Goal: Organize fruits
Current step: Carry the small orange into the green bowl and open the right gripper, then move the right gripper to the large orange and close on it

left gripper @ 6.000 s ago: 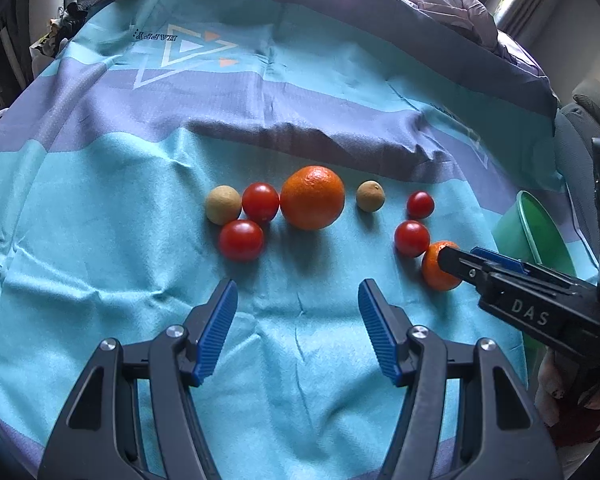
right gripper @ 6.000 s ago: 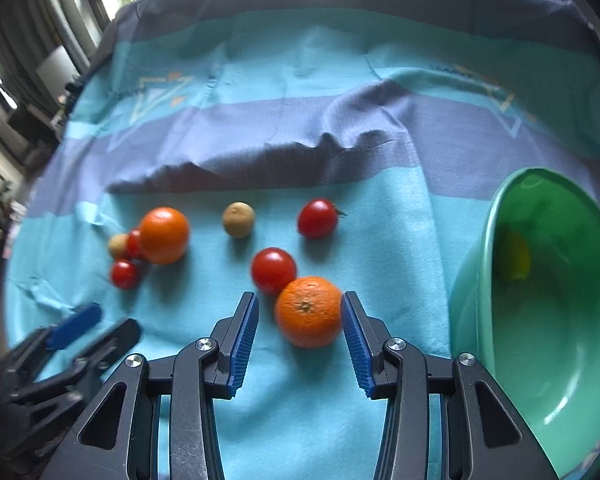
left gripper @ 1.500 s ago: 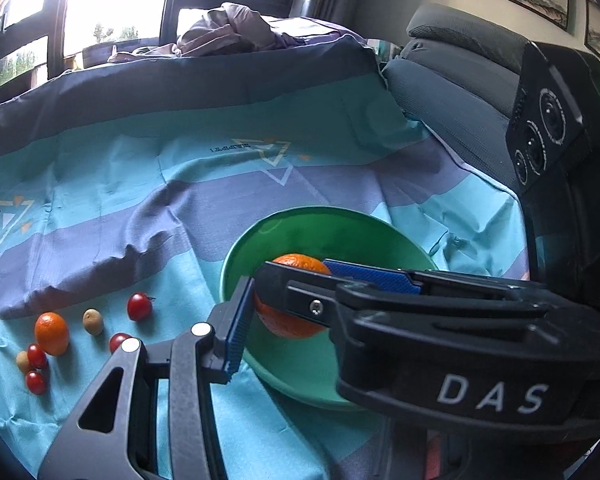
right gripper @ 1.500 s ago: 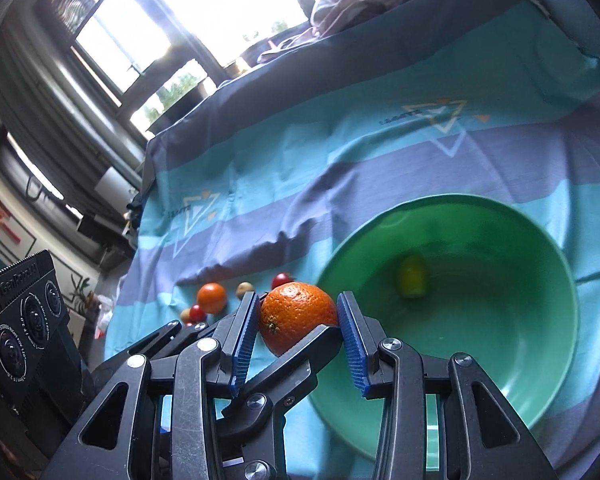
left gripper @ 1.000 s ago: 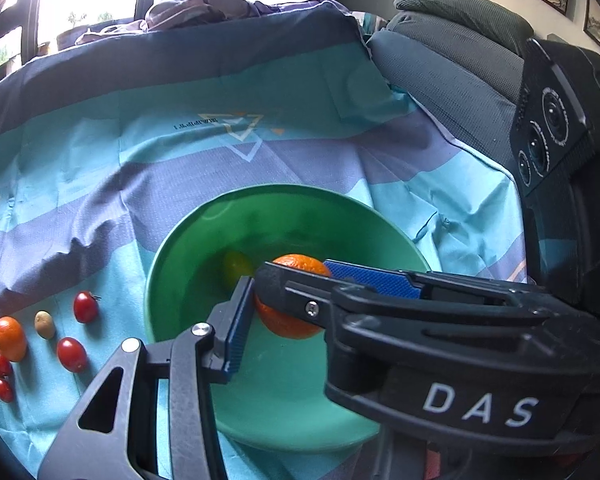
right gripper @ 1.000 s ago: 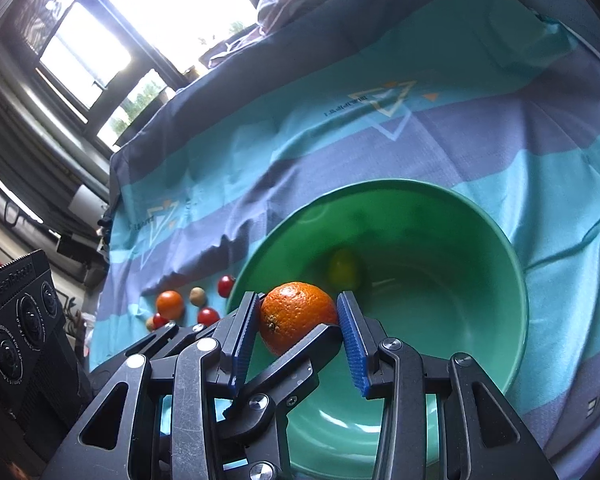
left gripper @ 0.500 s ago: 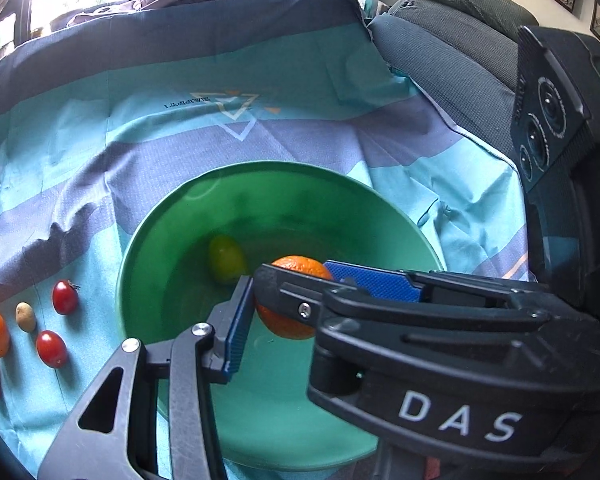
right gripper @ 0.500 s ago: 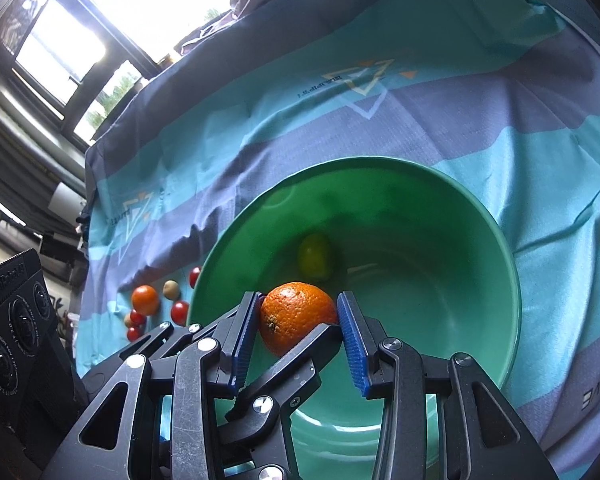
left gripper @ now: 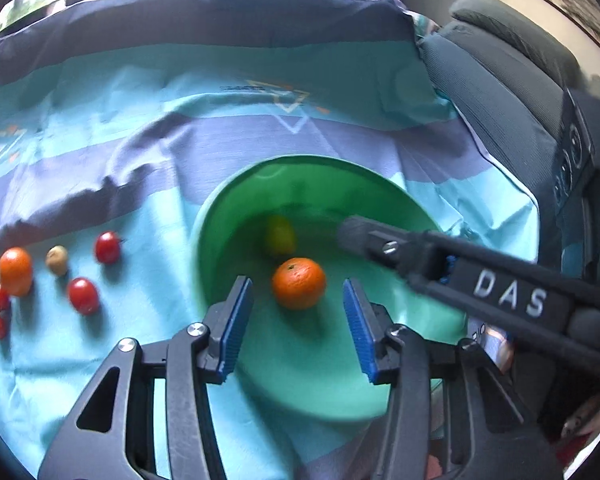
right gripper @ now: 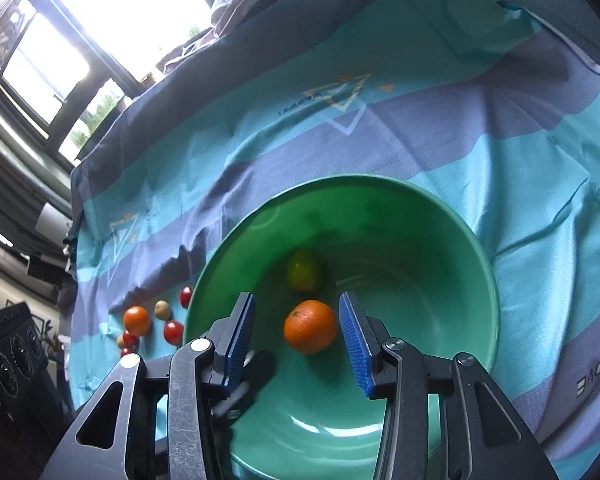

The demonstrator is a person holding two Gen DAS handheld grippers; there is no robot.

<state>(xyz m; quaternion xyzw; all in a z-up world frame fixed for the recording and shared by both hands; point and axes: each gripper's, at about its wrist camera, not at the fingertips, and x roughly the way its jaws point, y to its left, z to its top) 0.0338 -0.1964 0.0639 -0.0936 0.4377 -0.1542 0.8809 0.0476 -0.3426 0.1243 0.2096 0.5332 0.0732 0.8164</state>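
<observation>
Orange (right gripper: 310,332) now out of right tool (right gripper: 298,332), loose in bowl (right gripper: 480,280); tool wide.

The left black plastic two-finger tool (left gripper: 296,332) has triangular cut-outs in its arms, round silver screws at the joints, and ribbed blue pads (left gripper: 236,328) lining the inner faces of its fingers. The right black plastic two-finger tool (right gripper: 298,344) is built the same way, with blue ribbed pads (right gripper: 354,344) and silver screw heads. Seen from the left wrist view, its side carries white "DAS" lettering.
</observation>
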